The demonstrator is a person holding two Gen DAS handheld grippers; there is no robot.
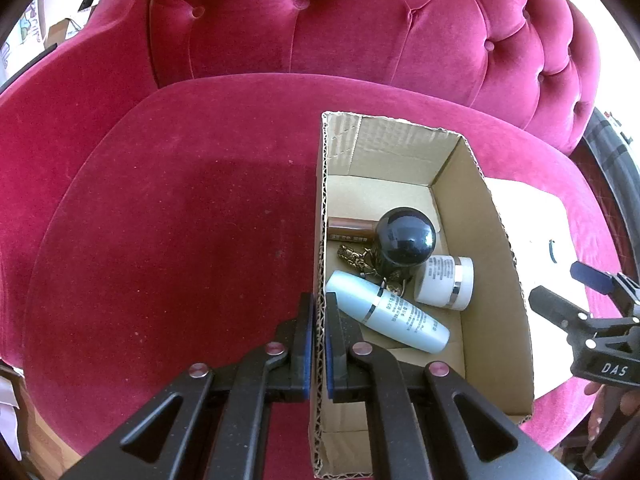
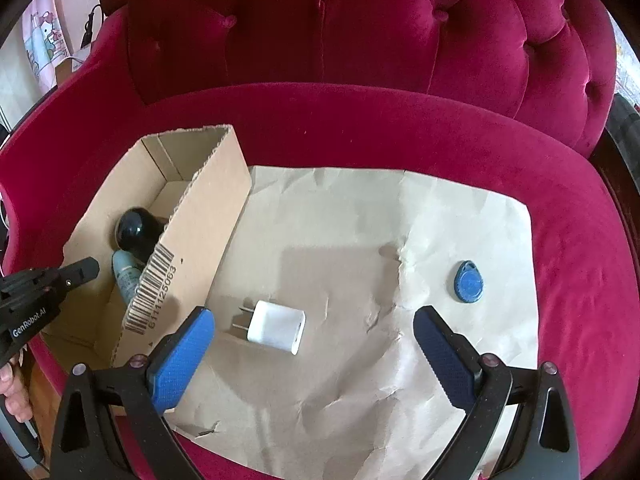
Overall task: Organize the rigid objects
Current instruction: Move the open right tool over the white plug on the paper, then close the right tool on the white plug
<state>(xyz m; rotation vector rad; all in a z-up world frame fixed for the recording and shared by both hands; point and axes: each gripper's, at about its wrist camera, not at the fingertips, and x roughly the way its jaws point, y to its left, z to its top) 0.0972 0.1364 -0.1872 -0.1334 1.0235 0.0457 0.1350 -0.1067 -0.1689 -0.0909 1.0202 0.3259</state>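
while the right gripper (image 2: 312, 344) hangs with its jaws spread wide, the white charger (image 2: 276, 326) lies between its fingertips near the paper's (image 2: 360, 400) near edge, prongs toward the cardboard box (image 2: 208, 216), whose wall the left gripper (image 1: 319, 340) clamps.

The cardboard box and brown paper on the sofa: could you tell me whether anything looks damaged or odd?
Yes. The cardboard box has ragged, torn top edges, and the brown paper is creased, with a small tear at its near edge. Nothing looks spilled.
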